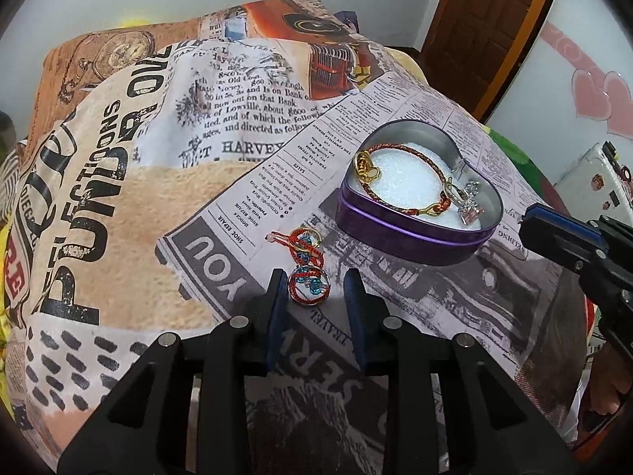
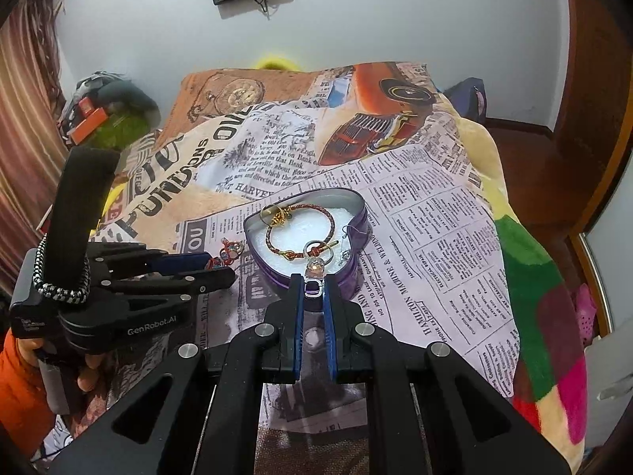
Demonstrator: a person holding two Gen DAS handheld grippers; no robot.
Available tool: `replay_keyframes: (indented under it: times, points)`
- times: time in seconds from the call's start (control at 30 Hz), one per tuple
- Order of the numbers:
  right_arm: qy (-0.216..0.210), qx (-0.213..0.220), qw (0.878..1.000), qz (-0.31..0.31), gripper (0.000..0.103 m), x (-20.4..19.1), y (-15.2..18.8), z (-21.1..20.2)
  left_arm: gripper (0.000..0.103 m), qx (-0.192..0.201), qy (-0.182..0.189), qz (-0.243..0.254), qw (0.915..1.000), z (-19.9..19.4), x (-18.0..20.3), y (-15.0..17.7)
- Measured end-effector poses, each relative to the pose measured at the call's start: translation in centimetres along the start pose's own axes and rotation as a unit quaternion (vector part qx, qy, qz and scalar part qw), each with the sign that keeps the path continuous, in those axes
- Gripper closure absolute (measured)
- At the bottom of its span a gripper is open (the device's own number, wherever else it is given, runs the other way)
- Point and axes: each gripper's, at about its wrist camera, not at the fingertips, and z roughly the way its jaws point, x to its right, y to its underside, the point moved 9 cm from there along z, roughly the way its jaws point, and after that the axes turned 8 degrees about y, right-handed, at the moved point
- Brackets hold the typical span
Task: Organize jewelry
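The left gripper [image 1: 315, 283] holds its jaws part-way apart over the newspaper-print blanket [image 1: 237, 182], with the lower ring of a red and blue pair of earrings [image 1: 307, 265] lying between the two blue fingertips [image 1: 279, 281]. Neither fingertip clearly touches the ring. The upper earring lies just beyond the tips, flat on the blanket, with a small red loop trailing to its left.

The right gripper [image 2: 315, 282] has its jaws narrowed around a small clear charm [image 2: 315, 267], which sits between the tips at the near rim of a purple heart-shaped tin [image 2: 356, 233]. Whether the pads actually pinch the charm cannot be told for certain, though it appears caught between them. In the left wrist view the same charm [image 1: 469, 213] shows inside the tin's near right corner, beside a small silver piece [image 1: 470, 188].

Inside the tin, on its white lining, a braided red bracelet [image 1: 407, 178] curves around in a loop, with a gold ring cluster [image 1: 366, 166] at its far left and a gold clasp at its near side. The tin stands on the blanket just to the right of the earrings, apart from them.

The blanket covers a bed, with a brown wooden door [image 1: 486, 19] behind it.
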Motion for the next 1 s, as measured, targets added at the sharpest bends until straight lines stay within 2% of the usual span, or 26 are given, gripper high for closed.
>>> replay_keyframes:
  times: [0.07,0.27,0.53,0.8,1.0]
  points:
    - [0.001,0.002,1.000,0.001,0.095,0.0,-0.1,-0.3,0.082,0.003,-0.005,0.005,1.0000,0.0,0.1,-0.1]
    - [0.003,0.003,1.000,0.001,0.095,-0.3,-0.1,-0.9,0.082,0.012,-0.016,0.021,0.9996,-0.8,0.5,0.2]
    - [0.008,0.017,1.000,0.000,0.095,-0.5,-0.9,-2.1,0.082,0.041,-0.007,0.024,0.9989,-4.0,1.3,0.2]
    - [0.011,0.036,0.999,0.000,0.095,-0.7,-2.0,-3.5,0.082,0.094,-0.008,0.033,0.9950,-8.3,2.7,-1.8]
    - [0.011,0.048,0.999,0.003,0.095,-0.4,-2.7,-3.9,0.082,0.119,0.002,0.041,0.9920,-9.5,3.8,-3.7]
